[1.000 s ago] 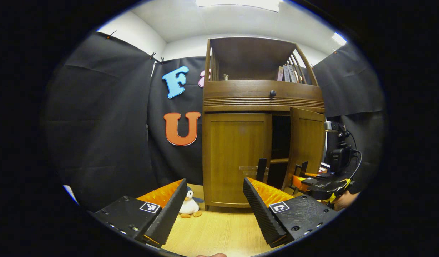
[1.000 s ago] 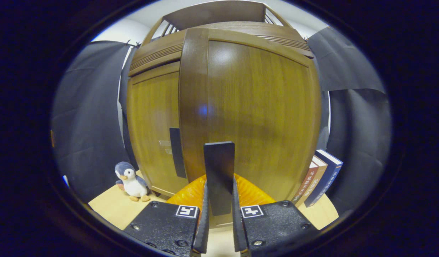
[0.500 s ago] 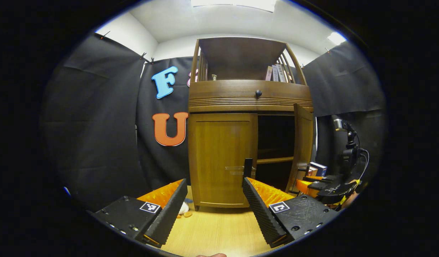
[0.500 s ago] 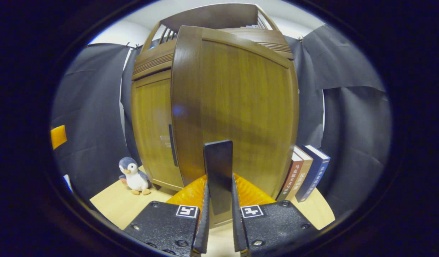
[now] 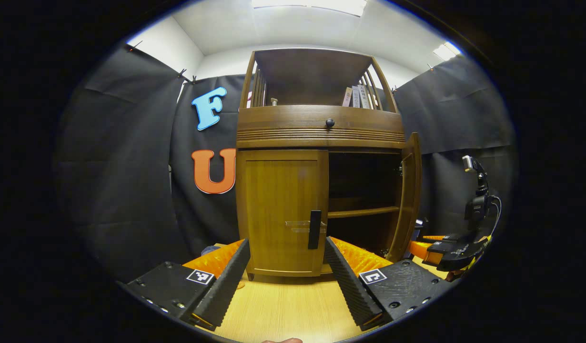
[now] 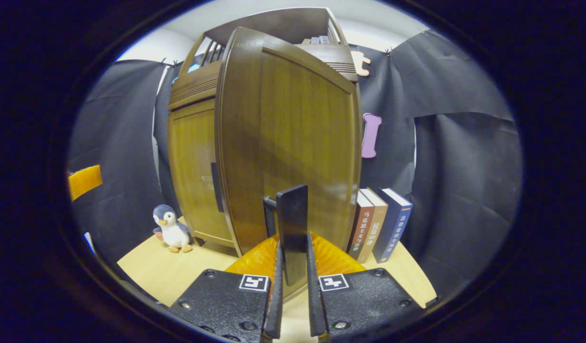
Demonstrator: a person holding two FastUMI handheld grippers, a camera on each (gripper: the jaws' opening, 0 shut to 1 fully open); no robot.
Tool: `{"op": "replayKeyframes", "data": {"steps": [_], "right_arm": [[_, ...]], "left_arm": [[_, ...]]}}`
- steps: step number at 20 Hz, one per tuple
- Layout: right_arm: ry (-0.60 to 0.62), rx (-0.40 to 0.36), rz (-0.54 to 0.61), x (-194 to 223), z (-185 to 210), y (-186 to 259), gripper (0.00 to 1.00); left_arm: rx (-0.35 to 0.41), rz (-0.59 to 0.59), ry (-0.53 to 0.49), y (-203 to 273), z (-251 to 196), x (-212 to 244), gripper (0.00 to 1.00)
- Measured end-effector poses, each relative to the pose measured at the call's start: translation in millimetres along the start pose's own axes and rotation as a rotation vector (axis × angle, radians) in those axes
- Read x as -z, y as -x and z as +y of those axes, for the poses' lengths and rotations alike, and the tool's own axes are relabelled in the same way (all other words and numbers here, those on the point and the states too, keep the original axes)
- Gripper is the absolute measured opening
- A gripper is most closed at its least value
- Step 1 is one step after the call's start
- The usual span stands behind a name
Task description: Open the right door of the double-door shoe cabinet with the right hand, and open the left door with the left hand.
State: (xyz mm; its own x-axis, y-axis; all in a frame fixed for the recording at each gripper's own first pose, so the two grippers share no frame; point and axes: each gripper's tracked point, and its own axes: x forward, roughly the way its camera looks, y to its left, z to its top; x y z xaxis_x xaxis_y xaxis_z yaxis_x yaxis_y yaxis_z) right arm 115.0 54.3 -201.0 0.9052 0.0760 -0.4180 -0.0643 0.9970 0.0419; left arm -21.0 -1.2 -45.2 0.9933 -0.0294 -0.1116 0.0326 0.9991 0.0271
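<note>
Jaws pinch upright handle (image 6: pixel 293 228) of swung-out right door (image 6: pixel 298 143); left gripper (image 5: pixel 286 276) spread.

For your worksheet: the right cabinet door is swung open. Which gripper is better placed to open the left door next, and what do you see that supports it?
Left. The left gripper is open and faces the closed left door, its handle just ahead. The right gripper is shut on the right door's handle.

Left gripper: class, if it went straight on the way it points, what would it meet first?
Probably the closed brown wooden left door near its dark upright handle; the left gripper is open, though depth is uncertain.
</note>
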Motion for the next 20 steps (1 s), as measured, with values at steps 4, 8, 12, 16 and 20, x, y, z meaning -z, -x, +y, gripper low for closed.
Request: {"op": "replayKeyframes", "data": {"steps": [4,8,12,16,20], "right_arm": [[-0.015,0.026,0.015,2.4,-12.2,6.6,0.22],[-0.030,0.095,0.018,3.0,-31.9,15.7,0.20],[-0.069,0.131,0.023,3.2,-49.2,21.2,0.18],[-0.104,0.163,0.021,4.3,-64.1,23.2,0.14],[-0.125,0.191,0.018,5.3,-75.4,24.6,0.12]], "left_arm": [[0.020,0.010,0.011,-0.8,-10.9,0.9,0.95],[0.037,0.012,0.005,1.1,-21.7,1.9,0.95],[0.055,0.017,-0.002,2.0,-32.6,1.0,0.95],[0.073,0.023,-0.012,0.9,-43.5,1.6,0.95],[0.087,0.058,-0.001,-2.4,-54.1,12.8,0.95]]}}
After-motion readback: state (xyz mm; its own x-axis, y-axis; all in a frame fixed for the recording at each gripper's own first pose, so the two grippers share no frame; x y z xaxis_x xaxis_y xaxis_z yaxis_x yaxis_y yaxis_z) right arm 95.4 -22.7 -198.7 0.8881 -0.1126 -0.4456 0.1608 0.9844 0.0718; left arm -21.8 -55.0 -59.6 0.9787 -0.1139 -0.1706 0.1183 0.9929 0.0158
